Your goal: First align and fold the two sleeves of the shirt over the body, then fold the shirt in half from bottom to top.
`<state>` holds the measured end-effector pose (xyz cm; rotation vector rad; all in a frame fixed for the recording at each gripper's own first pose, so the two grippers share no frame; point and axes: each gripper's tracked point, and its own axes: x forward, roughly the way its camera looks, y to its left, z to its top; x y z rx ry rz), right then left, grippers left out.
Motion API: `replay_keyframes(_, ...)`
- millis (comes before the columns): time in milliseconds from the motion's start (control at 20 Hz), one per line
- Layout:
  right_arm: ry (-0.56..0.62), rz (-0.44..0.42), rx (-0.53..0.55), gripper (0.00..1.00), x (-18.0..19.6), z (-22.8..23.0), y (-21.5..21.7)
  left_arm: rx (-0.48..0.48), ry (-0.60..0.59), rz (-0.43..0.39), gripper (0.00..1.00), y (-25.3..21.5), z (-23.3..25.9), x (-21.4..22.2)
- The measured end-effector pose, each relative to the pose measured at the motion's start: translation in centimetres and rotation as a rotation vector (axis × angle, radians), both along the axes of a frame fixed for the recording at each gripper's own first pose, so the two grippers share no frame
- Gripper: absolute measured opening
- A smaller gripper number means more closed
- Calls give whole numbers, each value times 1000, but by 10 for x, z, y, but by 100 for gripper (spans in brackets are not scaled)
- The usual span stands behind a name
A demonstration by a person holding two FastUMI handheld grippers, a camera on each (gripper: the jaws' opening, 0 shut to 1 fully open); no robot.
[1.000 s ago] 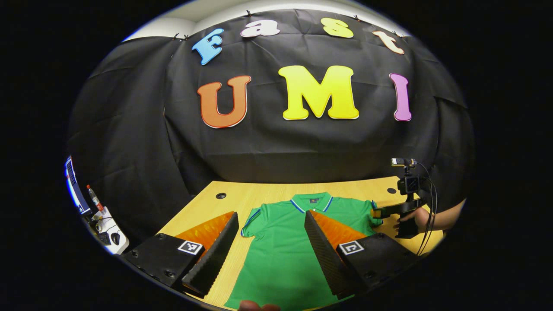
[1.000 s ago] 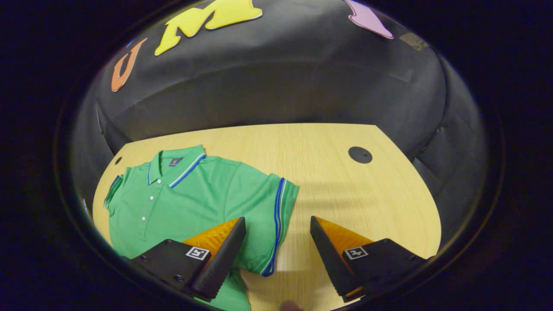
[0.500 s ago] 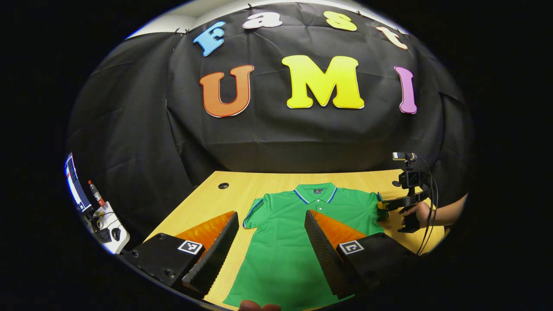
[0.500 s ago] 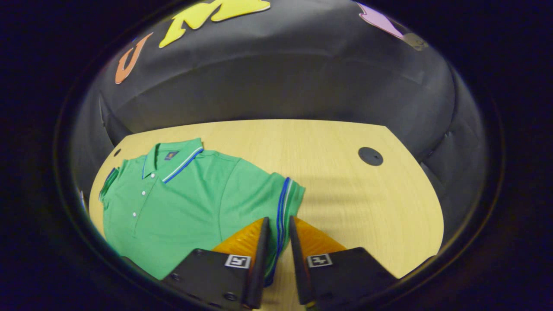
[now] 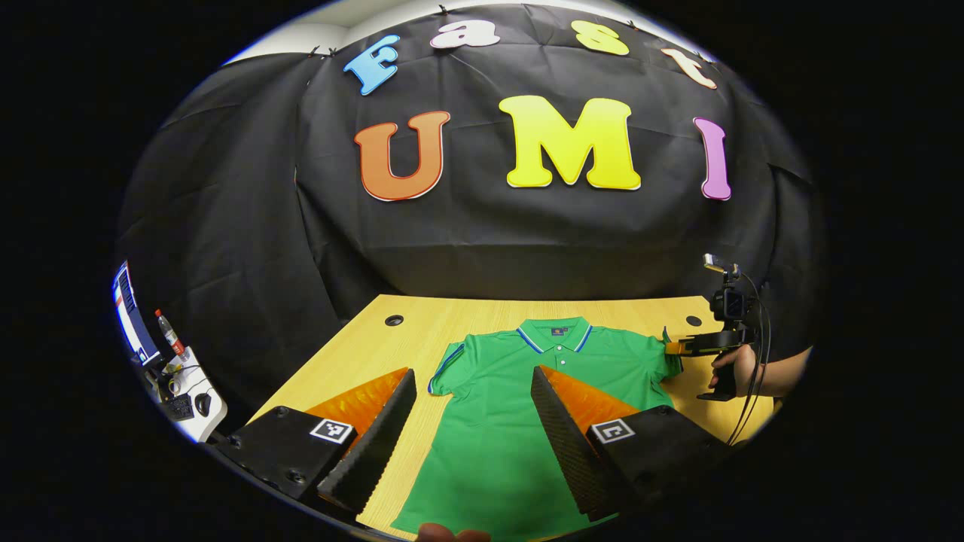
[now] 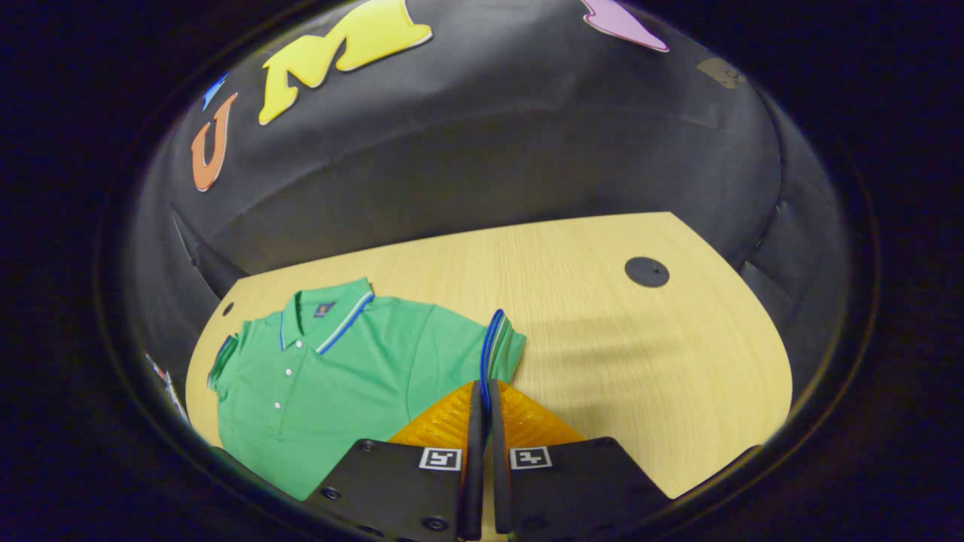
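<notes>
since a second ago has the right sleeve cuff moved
Yes. In the right gripper view the sleeve cuff lay flat on the table; now the right gripper pinches it and its striped edge stands lifted off the wood, drawn toward the collar.

green polo shirt (image 5: 512,421) lies flat, collar toward wall, one sleeve (image 6: 493,350) lifted.

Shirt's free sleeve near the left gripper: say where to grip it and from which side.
Grip the sleeve at its striped cuff edge, coming in from its outer side over bare table. The cuff lies flat and outermost, and the left gripper hangs open above the shirt.
</notes>
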<state>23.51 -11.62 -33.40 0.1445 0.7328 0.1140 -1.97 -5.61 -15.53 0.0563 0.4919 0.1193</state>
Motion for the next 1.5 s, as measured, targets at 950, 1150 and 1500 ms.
replay_keyframes(950, -6, 233, -90, 9, 2, 24, 159, -31, -27, 123, 98, 59, 9, -33)
replay_keyframes(1150, 2, 246, -59, 42, -5, 32, 177, -31, -37, 123, 99, 72, 13, -40)
replay_keyframes(1500, -65, 159, -72, 92, -32, 79, 156, -72, -74, 74, 99, 77, 23, -37)
